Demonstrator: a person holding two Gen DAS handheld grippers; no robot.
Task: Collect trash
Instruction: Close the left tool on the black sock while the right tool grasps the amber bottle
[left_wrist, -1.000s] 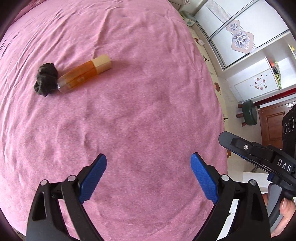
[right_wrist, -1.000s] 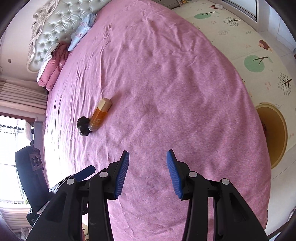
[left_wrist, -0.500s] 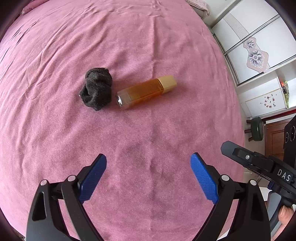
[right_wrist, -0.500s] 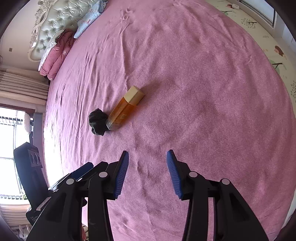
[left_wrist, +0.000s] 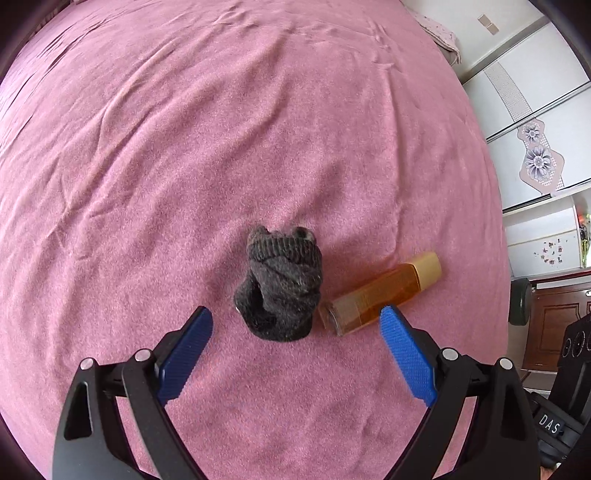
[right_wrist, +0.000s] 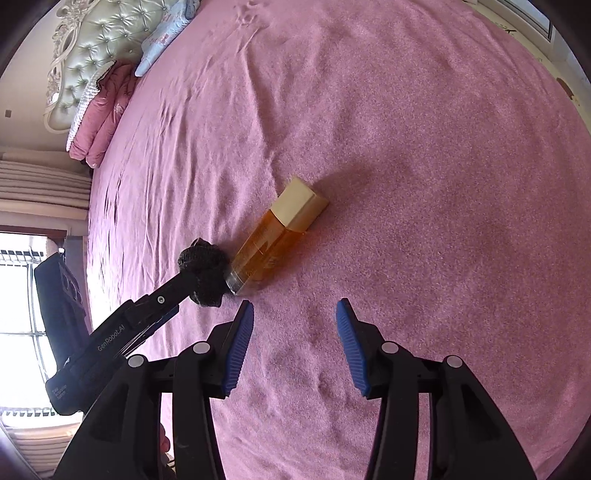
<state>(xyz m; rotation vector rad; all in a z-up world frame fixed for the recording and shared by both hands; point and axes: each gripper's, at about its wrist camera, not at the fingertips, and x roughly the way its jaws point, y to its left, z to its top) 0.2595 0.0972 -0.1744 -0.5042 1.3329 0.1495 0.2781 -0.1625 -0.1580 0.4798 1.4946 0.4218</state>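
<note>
A balled dark grey sock (left_wrist: 282, 288) lies on the pink bedspread (left_wrist: 221, 147), touching the base of an amber bottle (left_wrist: 384, 291) with a gold cap. My left gripper (left_wrist: 295, 314) hangs open just above the sock, blue pads wide on either side of it and clear of it. In the right wrist view the sock (right_wrist: 205, 271) and bottle (right_wrist: 275, 240) lie ahead, and one left finger (right_wrist: 173, 291) overlaps the sock. The jaws of my right gripper (right_wrist: 294, 305) are opening, nothing between them, a short way before the bottle's base.
A tufted headboard (right_wrist: 85, 48) with pink bedding (right_wrist: 103, 114) and a blue pillow (right_wrist: 166, 33) stands at the far end. A white wardrobe (left_wrist: 528, 122) and brown door (left_wrist: 550, 325) lie past the bed's right edge. A bright window (right_wrist: 18, 295) is at left.
Both grippers moved across the bed toward the sock and bottle and sank a little. The sock now sits between the left pads. The right jaws stand slightly wider.
</note>
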